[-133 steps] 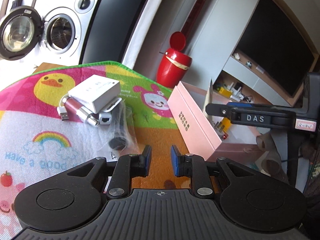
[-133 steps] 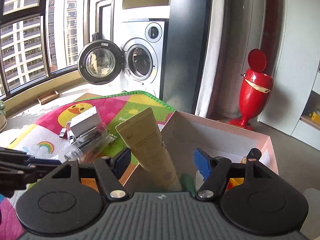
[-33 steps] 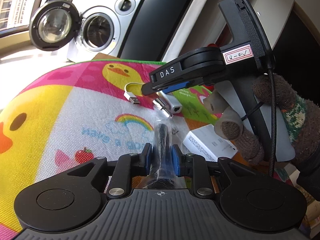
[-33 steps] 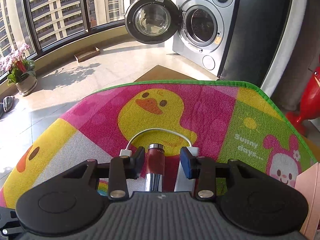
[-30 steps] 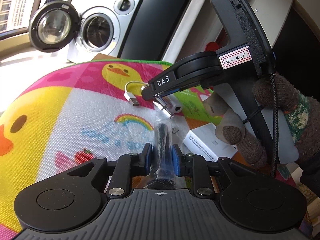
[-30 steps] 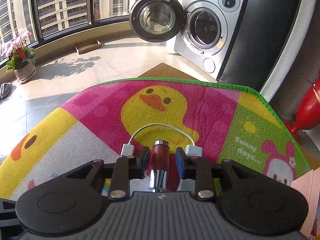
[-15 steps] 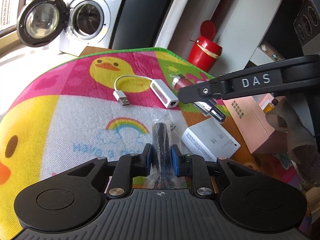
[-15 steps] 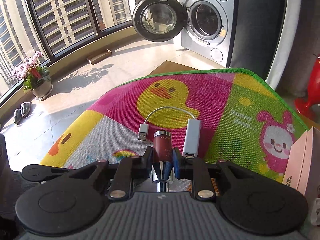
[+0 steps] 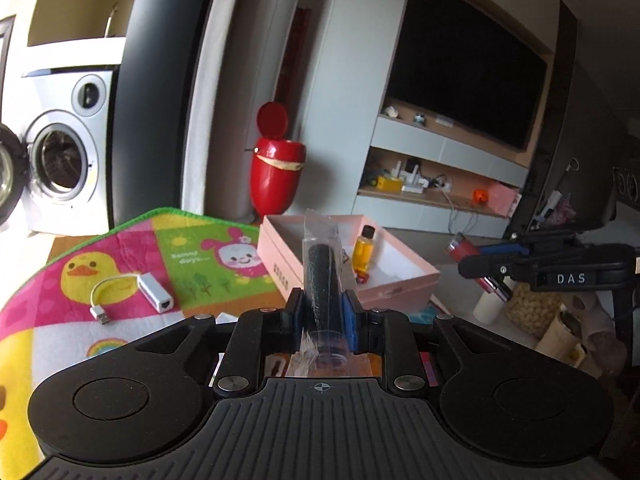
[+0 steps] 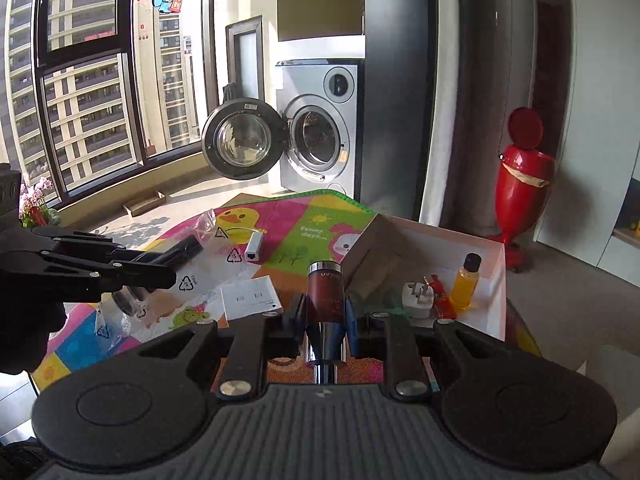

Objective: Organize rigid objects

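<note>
Two claws, each closed on one item and raised above a cartoon-print play mat (image 9: 132, 256).

Left claw (image 9: 322, 316): pads clamped on a black cylinder sealed in a clear plastic bag (image 9: 321, 276). The cylinder points forward along the fingers, bag film sticking up past its far end. In the right wrist view the same bag hangs loose beneath the claw, recycling marks visible on the film.

Right claw (image 10: 325, 320): pads clamped on a dark red cylinder with a chrome end (image 10: 325, 300), printed collar facing away, chrome neck toward the camera. In the left wrist view this item shows at the tips of the right claw, off to the right of the box.

Pink box (image 10: 496, 280): open, white inside, standing at the mat's edge, ahead of both claws. Contents: one small bottle of yellow liquid with a black cap (image 10: 465, 282), upright; one white plug adapter (image 10: 418, 298); one red packet (image 10: 442, 296) between the adapter and the bottle.

On the mat: one white USB adapter with a short looped cable (image 9: 132, 294), lying over the duck print; one white carton (image 10: 250, 298), flat, near the box's left wall.

Surroundings: washing machine (image 10: 320, 124) with its door swung open; red bin with its lid up (image 10: 522, 184); dark television screen (image 9: 468, 76) above shelves holding small clutter; window onto apartment blocks.
</note>
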### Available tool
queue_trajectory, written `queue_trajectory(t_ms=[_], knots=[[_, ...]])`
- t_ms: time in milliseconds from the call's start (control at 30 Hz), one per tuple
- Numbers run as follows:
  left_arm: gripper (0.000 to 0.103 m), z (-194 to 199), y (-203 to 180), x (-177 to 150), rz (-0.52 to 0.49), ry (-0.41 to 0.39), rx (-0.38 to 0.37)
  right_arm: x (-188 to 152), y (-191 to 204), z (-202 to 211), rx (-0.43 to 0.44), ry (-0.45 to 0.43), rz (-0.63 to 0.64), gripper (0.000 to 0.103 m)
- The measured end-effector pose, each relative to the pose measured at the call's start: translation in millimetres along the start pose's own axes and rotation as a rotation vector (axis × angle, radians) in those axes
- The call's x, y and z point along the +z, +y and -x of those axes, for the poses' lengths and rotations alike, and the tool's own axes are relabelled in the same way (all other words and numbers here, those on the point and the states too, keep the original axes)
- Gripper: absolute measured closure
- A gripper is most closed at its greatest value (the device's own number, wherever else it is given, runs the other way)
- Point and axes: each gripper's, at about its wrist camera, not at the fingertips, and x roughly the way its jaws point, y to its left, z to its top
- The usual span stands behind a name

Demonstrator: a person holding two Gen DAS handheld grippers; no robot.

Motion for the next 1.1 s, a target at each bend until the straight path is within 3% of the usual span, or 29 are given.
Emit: queue_trajectory(t_ms=[133,300,367,467,567,700,833,967,1100], knots=[[0.079,-39,-18,41,0.020,-0.046,-0.009,-25,-17,29,-0.072,-0.062,-0.032,0.083],[0.079,-120,-26,79,0.130,-0.038,-0.035,-44,-30,37,-0.107,-0.084,-0.071,0.083],[0.079,-150,-24,82,0.159,-0.001,-0.025,-50,-37,36,-0.117,-0.077,-0.086,0.083],[0.078,-170,-20,75,0.163,-0.008,0.024,-58,-45,36,-0.138,-0.061,-0.110,0.083],[0.078,-161,-8,61,0.184,0.005,0.028,-64,-53,32,-0.148,-0.049,-0.131,0.083],[0.078,-124,11,28,0.205,0.047,0.090,-60,-64,16,-0.153,-0.038,-0.155,0.083],[0.078,-87,29,-14,0.233,0.096,0.141,-32,-76,-8,-0.142,-0.060,-0.169,0.083],[0.078,-67,43,-39,0.211,0.133,0.218,9,-88,-42,-0.249,-0.092,-0.161,0.082],[0.078,-45,69,-56,0.242,0.153,0.305,32,-100,-59,-0.172,-0.075,-0.242,0.060]])
